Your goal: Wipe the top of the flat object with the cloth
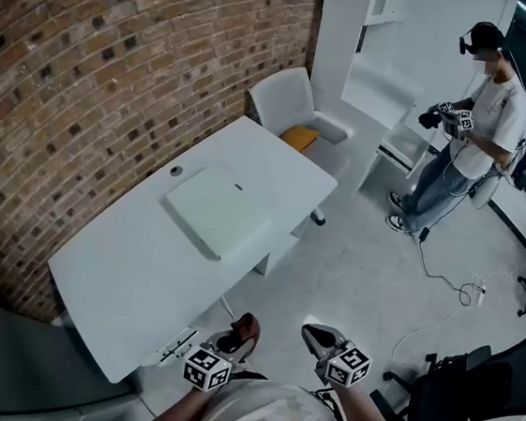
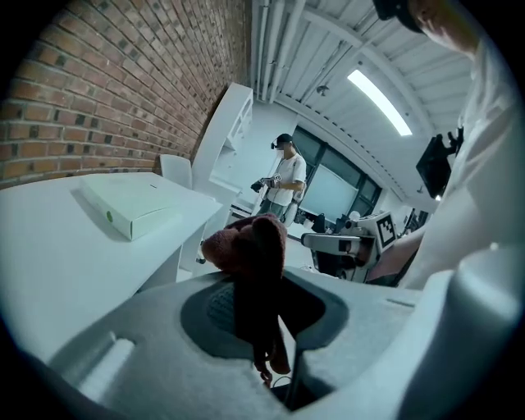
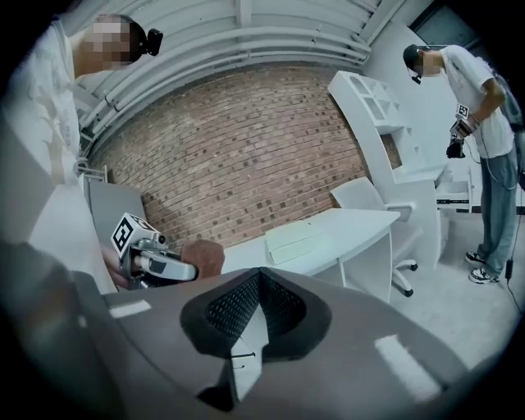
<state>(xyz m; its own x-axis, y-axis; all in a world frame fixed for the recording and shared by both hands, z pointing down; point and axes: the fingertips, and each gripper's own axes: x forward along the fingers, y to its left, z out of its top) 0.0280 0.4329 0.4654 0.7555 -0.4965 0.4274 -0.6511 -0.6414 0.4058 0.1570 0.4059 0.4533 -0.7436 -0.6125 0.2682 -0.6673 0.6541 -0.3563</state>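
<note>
Head view shows the pale, flat rectangular box [image 1: 218,211] on the white table [image 1: 124,274], well ahead of both claws. The left claw [image 2: 267,287] is clenched on the dark red fuzzy cloth [image 2: 246,244]. Only a fold looks pinched, so wiping may drag it loose. The right claw [image 3: 259,283] is closed and empty. Only the gripper views show these grips.

Office-like recording lab. A brick wall [image 1: 111,55] at 10 o'clock backs a white desk [image 1: 125,265] and white chair [image 1: 285,99]. A black swivel chair [image 1: 469,389] stands at 4 o'clock. At 2 o'clock a second person [image 1: 476,125] in headgear stands near loose floor cables [image 1: 466,292].
</note>
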